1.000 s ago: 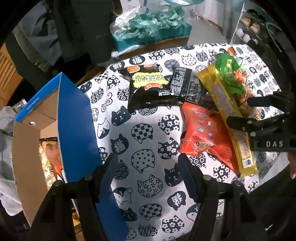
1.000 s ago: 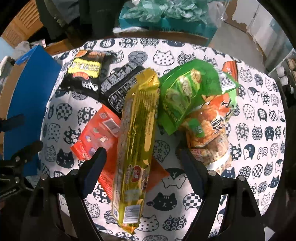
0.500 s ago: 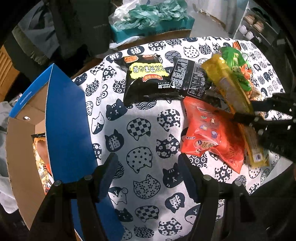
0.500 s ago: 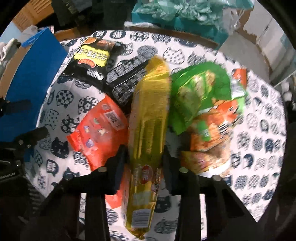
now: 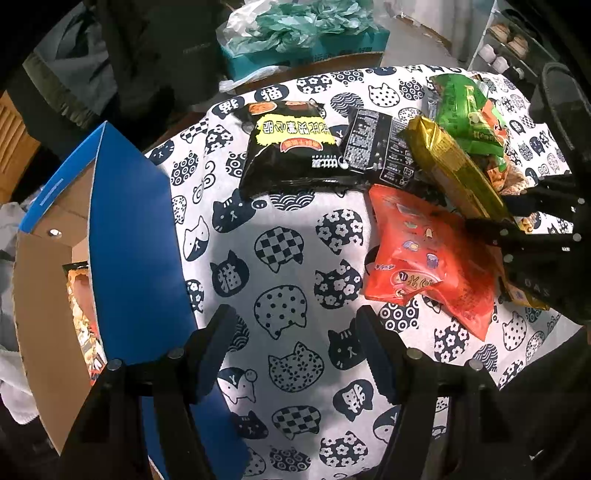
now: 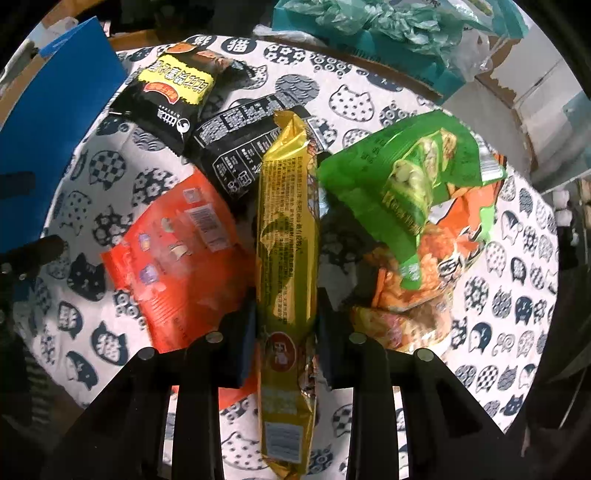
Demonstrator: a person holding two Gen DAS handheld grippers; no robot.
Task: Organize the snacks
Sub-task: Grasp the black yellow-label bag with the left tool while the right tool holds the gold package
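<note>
My right gripper [image 6: 286, 321] is shut on a long gold snack pack [image 6: 288, 236], which lies over an orange-red pack [image 6: 177, 258]; the gold pack also shows in the left wrist view [image 5: 454, 173]. A green pack [image 6: 410, 177] and an orange pack [image 6: 436, 273] lie to its right. Two black packs [image 6: 173, 92] [image 6: 240, 147] lie behind. My left gripper [image 5: 295, 332] is open and empty over bare cat-print cloth [image 5: 288, 258], next to a blue cardboard box [image 5: 129, 240] on the left. The right gripper [image 5: 517, 225] shows at the right of the left wrist view.
The box holds a snack pack [image 5: 81, 314] inside. A teal box with crumpled plastic [image 5: 303, 33] stands behind the table. Dark clothing [image 5: 147, 55] hangs at the back left. The table edge curves close to both grippers.
My right gripper has closed from wide open onto the gold pack. The left gripper has stayed open and shifted slightly over the cloth.
</note>
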